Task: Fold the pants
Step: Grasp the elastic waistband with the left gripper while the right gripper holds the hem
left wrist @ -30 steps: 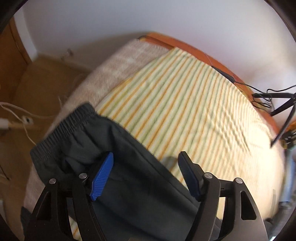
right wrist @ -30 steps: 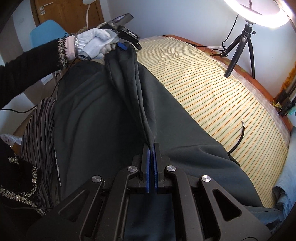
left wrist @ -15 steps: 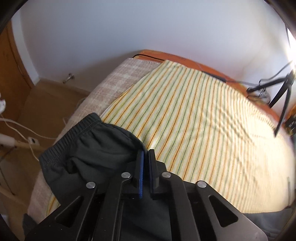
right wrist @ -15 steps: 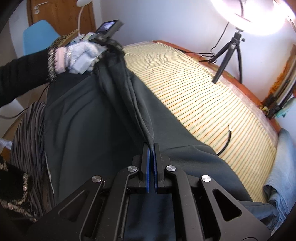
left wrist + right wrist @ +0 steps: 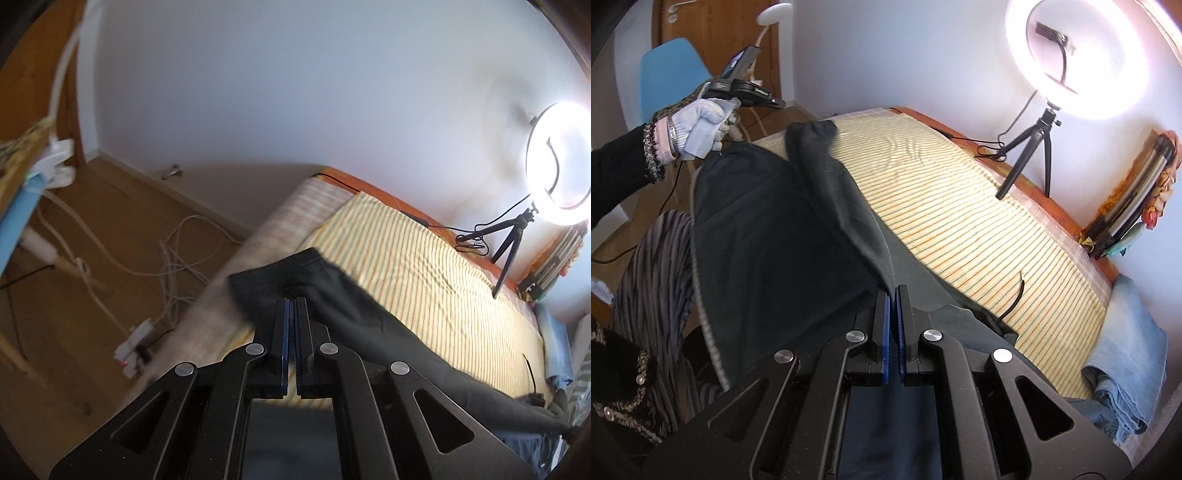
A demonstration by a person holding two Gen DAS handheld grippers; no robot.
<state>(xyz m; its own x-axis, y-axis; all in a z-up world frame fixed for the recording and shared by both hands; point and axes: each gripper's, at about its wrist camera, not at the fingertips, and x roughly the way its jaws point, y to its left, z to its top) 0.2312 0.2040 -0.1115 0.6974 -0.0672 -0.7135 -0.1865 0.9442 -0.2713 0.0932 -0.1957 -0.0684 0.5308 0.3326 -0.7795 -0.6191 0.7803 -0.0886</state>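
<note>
Early stage: dark pants (image 5: 768, 236) lie lengthwise on the striped bed (image 5: 960, 206), unfolded. Left gripper (image 5: 294, 302) and right gripper (image 5: 894, 291) each pinch cloth, lifting one edge.

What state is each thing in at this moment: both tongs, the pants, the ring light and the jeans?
Left tongs: shut on the pants near the waistband.
Right tongs: shut on a ridge of the pants.
Pants: dark, lifted between both grips, partly draped on the striped bed.
Ring light: on, upright on its tripod.
Jeans: bunched at the bed's end.
</note>
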